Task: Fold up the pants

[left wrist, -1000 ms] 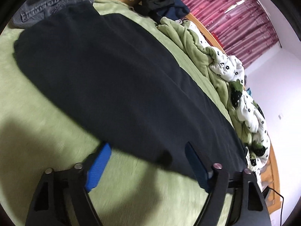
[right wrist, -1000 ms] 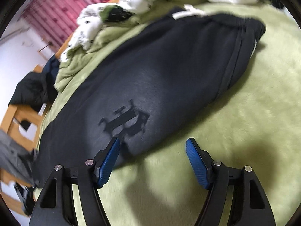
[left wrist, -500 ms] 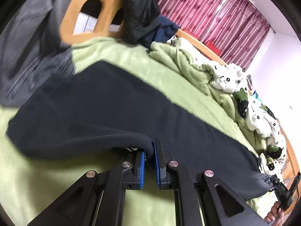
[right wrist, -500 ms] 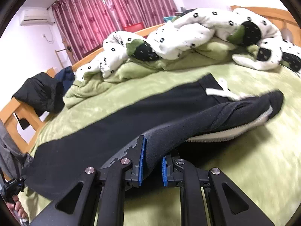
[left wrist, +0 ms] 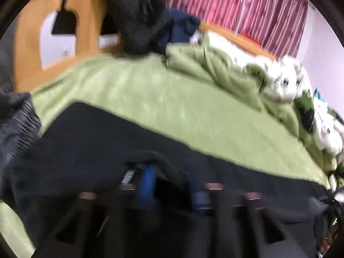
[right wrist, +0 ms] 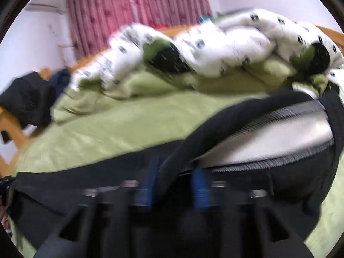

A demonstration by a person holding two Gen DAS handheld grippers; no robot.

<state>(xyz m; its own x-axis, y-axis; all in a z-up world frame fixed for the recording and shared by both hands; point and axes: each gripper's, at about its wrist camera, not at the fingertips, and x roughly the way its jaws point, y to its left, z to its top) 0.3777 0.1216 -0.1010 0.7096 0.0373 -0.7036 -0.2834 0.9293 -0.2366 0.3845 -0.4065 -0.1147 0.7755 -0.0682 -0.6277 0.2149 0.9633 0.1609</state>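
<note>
Right now both of my jaws are opening. In the left gripper (left wrist: 173,188) the blue pads stand apart with a raised fold of the black pants (left wrist: 90,142) between them. In the right gripper (right wrist: 174,185) it is the same, with a ridge of the waist end between the pads. Blur hides whether a pad touches cloth, but neither pair looks clamped.

I judge this to be the lengthwise fold, at the point of letting go. The near edge is carried over the far half, and the pale waistband lining (right wrist: 279,137) gapes open at the right. Next I should draw both jaws clear without dragging the top layer, then check that the edges line up before taking one end for the crosswise fold.

The pants lie lengthwise across the near part of the bed (left wrist: 172,107), on its green sheet. A grey garment (left wrist: 19,124) is just beside their left end. I see no container anywhere.

Farther off a white spotted duvet (right wrist: 215,43) is heaped along the far side. A dark jacket (left wrist: 137,17) hangs over the wooden bed frame (left wrist: 28,43) at far left, with red curtains (left wrist: 247,6) behind.
</note>
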